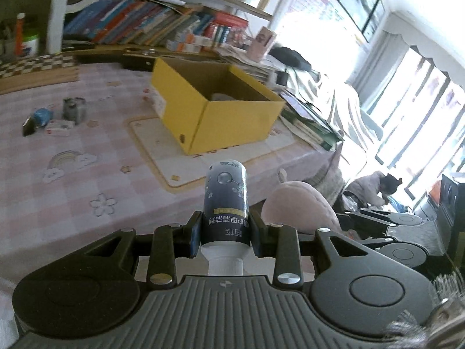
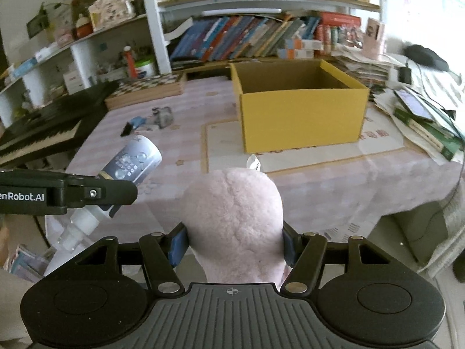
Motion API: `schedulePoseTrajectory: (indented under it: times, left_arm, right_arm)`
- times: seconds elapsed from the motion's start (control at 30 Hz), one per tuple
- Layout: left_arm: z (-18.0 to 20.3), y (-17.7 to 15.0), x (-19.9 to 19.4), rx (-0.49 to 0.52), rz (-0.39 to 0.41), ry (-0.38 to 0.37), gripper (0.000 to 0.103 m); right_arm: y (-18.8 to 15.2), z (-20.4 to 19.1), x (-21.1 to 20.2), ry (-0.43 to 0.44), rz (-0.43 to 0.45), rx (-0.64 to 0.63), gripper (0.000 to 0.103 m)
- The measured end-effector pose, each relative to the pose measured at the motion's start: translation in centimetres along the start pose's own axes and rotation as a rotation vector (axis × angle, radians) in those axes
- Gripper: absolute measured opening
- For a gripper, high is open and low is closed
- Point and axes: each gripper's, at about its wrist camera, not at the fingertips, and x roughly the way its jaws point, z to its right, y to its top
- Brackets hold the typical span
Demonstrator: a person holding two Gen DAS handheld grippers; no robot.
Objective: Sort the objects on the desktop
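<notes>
Left hand-held gripper (image 1: 225, 234) clamping bottle (image 1: 225, 200), right hand-held gripper (image 2: 234, 245) clamping plush toy (image 2: 232, 218)

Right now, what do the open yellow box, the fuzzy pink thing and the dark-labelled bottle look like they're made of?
Open yellow box: likely cardboard, matte, brown inside, with folded edges. Fuzzy pink thing, clamped in the right gripper: plush fabric with a nubby pile. Dark-labelled bottle, held by the left gripper: probably plastic, with a glossy printed label and white neck.

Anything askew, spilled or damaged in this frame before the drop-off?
Nothing spilled or damaged. The bottle is clamped upside down in the left gripper, nozzle toward the camera. The right gripper squeezes a pink plush toy. The yellow box stands upright, open.
</notes>
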Motion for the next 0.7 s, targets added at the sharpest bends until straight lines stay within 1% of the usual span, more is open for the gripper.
schedulePoseTrajectory:
  times: [0.4, 0.7]
  left_arm:
    - [2.8, 1.8, 3.1, 0.053, -0.025, -0.046, 0.031]
    - [4.3, 3.2, 5.6, 0.064, -0.048, -0.066, 0.031]
  right_arm:
    - [0.3, 3.8, -0.4, -0.046, 0.007, 0.054, 0.063]
    - [0.8, 6.3, -0.3, -0.065, -0.004, 0.078, 0.063]
